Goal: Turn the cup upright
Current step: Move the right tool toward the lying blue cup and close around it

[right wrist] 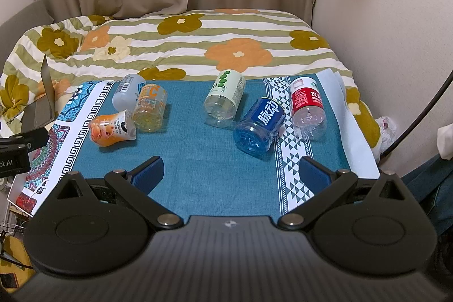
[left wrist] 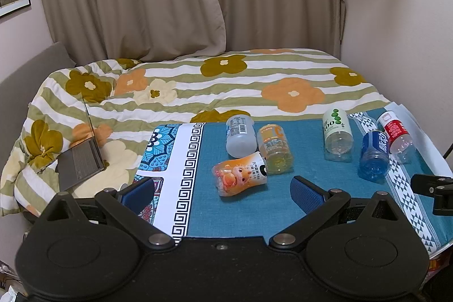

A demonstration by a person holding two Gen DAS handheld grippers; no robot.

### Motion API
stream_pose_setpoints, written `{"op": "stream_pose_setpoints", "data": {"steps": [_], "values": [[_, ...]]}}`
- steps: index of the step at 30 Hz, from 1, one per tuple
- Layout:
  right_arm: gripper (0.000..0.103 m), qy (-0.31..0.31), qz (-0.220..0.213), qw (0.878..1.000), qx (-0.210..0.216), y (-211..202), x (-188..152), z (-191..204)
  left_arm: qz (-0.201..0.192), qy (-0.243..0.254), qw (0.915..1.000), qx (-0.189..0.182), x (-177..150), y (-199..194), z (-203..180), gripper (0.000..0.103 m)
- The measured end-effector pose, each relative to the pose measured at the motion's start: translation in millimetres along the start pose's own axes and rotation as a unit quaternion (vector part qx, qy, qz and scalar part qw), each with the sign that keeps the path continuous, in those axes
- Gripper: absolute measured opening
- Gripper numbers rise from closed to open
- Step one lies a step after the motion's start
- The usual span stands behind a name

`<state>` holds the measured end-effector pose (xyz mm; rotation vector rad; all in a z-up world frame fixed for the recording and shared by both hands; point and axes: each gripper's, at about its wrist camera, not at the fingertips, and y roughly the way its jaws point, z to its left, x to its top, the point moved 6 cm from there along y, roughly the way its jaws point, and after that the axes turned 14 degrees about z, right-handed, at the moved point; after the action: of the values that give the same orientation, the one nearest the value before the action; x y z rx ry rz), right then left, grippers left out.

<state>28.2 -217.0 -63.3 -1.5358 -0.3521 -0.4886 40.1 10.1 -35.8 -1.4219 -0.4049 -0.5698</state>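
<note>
Several cut-bottle cups lie on their sides on a teal cloth (left wrist: 311,200) (right wrist: 198,160): an orange cartoon cup (left wrist: 240,174) (right wrist: 113,128), a grey one (left wrist: 240,136) (right wrist: 127,92), a yellow-orange one (left wrist: 274,149) (right wrist: 150,108), a white-green one (left wrist: 337,135) (right wrist: 225,98), a blue one (left wrist: 375,153) (right wrist: 259,125) and a red-label one (left wrist: 395,132) (right wrist: 307,108). My left gripper (left wrist: 223,193) is open and empty, just short of the orange cup. My right gripper (right wrist: 230,174) is open and empty, short of the blue cup.
A floral quilt (left wrist: 198,87) (right wrist: 198,41) covers the bed behind the cloth. An open laptop (left wrist: 82,157) (right wrist: 42,104) lies at the left. Curtains hang behind. A wall stands close on the right. A black cable (right wrist: 419,115) runs at the right.
</note>
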Motion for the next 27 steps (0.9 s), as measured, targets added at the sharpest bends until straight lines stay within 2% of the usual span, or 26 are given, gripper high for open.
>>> {"op": "stream_pose_setpoints", "data": {"steps": [8, 15, 27], "values": [[0.103, 0.0, 0.001, 1.0, 0.0, 0.3, 0.5, -0.2, 0.0, 0.0, 1.0, 0.0, 1.8, 1.1, 2.8, 0.103], [0.103, 0.004, 0.015, 1.0, -0.004, 5.0, 7.5, -2.2, 0.017, 0.0, 0.9998, -0.001, 5.6, 6.9, 3.3, 0.103], [0.103, 0.015, 0.055, 0.998, 0.004, 72.4, 50.5, -33.6, 0.078, -0.009, 0.9967, 0.019, 5.0, 48.0, -19.5, 0.103]]}}
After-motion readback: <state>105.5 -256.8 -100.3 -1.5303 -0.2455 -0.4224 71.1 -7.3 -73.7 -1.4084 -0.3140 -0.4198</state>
